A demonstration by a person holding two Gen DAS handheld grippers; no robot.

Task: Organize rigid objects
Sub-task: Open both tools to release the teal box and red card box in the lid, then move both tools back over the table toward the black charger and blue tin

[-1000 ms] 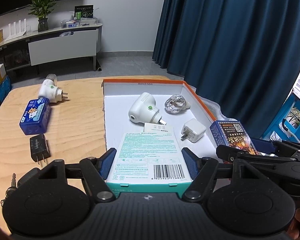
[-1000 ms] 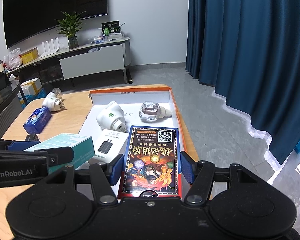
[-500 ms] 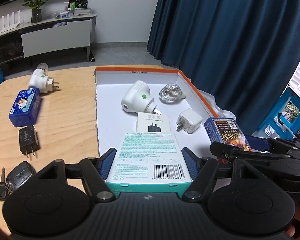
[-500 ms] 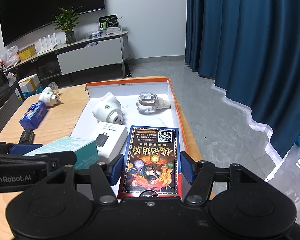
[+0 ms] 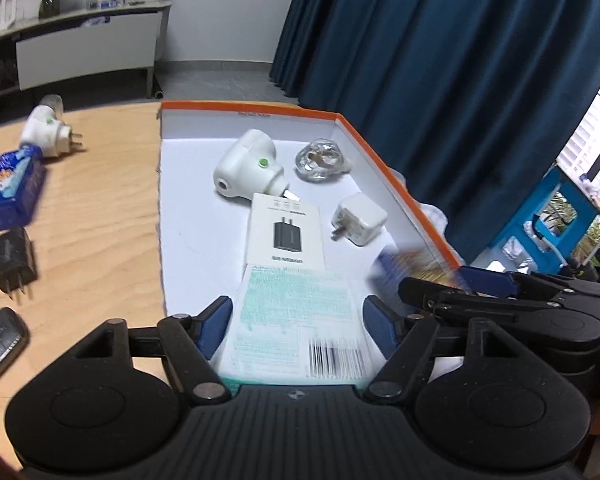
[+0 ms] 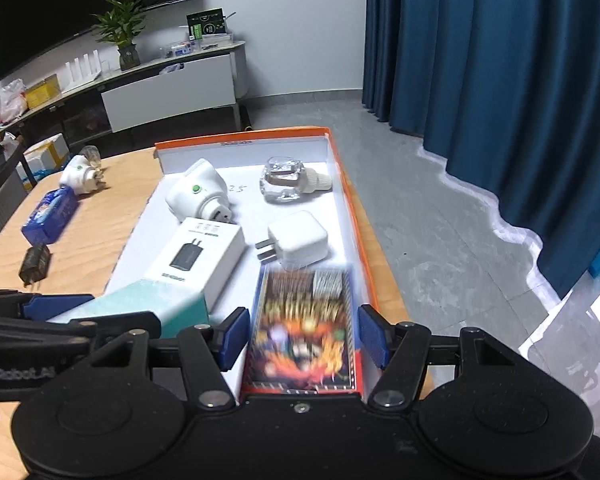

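Between the left tongs [image 5: 296,330], whose jaws are opening, the teal bandage box [image 5: 296,320] now lies clear of both pads, lower in the orange-rimmed tray [image 5: 396,184]. Only the right view shows the right tongs [image 6: 300,336] apart around the card box [image 6: 304,332], and "25" written farther inside.
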